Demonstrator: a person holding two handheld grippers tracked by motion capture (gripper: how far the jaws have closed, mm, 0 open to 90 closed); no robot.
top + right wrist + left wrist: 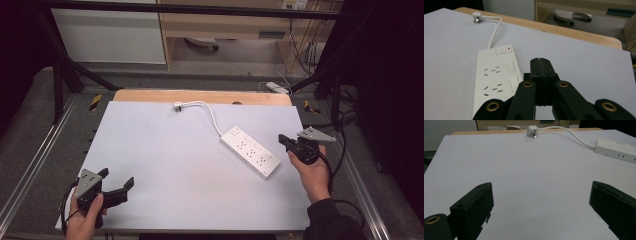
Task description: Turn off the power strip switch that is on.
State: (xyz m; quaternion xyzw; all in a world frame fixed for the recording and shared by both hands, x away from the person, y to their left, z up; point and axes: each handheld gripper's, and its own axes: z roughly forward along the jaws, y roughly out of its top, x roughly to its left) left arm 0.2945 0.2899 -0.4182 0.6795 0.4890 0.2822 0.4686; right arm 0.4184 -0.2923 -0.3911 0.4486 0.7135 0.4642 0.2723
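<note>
A pale grey-white sheet covers the desk (165, 165), with a strip of bare wood showing along its far edge. Beyond it stand a wooden shelf unit (225, 25) and a tangle of cables on the floor.

A white power strip (251, 151) lies flat on the right half of the desk, set at a diagonal, its switch end toward the far side. Its white cord (212, 116) curves away to the far edge, where the plug (177, 106) rests on the sheet, unconnected.

The left tool (119, 187) is held in the person's left hand (82, 220) at the near left corner of the desk, well apart from the strip. Its jaws stand wide apart with nothing between them, as the left gripper view makes plain.

The right tool (283, 140) is held in the right hand (312, 172) just beside the strip's right side, near its middle. In the right gripper view its jaws are pressed together, gripping nothing, and hover near the strip's edge.
</note>
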